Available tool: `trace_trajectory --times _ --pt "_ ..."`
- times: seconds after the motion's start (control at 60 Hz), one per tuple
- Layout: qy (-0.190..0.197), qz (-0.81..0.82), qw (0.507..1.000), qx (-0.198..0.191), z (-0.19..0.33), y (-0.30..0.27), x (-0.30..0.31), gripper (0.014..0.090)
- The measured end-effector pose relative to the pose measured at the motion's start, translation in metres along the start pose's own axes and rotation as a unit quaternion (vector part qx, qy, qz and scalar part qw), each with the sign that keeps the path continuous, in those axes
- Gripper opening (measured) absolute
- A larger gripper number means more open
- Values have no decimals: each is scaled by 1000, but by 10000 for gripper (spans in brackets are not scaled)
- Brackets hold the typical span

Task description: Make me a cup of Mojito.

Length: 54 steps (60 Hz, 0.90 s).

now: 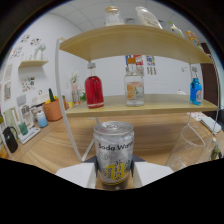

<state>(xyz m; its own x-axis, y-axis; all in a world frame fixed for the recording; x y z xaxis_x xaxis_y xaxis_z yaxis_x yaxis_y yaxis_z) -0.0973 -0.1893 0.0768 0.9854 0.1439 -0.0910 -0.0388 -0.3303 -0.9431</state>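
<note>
The gripper pinches a soda water can between its two fingers, holding it upright in front of the wooden shelf. A clear plastic cup stands on the table just to one side. The step in hand looks like adding soda; the next move likely calls for carrying the can over the cup and tilting it gently, without spilling.

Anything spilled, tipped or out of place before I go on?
Nothing stands out. The soda water can sits upright in the gripper, and the red bottle, clear bottle and blue bottle stand upright on the shelf. No spills visible.
</note>
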Motion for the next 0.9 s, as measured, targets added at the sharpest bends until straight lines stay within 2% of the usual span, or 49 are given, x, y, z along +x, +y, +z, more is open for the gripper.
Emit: trace_trajectory --times 0.05,0.267,0.4,0.5,0.55,0.617,0.9 --pt "-8 -3 1000 -5 0 6 -5 514" --pt "-3 -7 1000 23 -7 6 -6 530" --pt "2 -5 1000 16 -6 8 -6 542" --pt "6 -2 1000 -17 -8 17 -6 632" --pt "13 -3 1000 -20 -13 14 -3 768" --pt "11 3 999 -31 -22 10 -7 844" --pt "39 36 997 -61 -87 -29 -17 852"
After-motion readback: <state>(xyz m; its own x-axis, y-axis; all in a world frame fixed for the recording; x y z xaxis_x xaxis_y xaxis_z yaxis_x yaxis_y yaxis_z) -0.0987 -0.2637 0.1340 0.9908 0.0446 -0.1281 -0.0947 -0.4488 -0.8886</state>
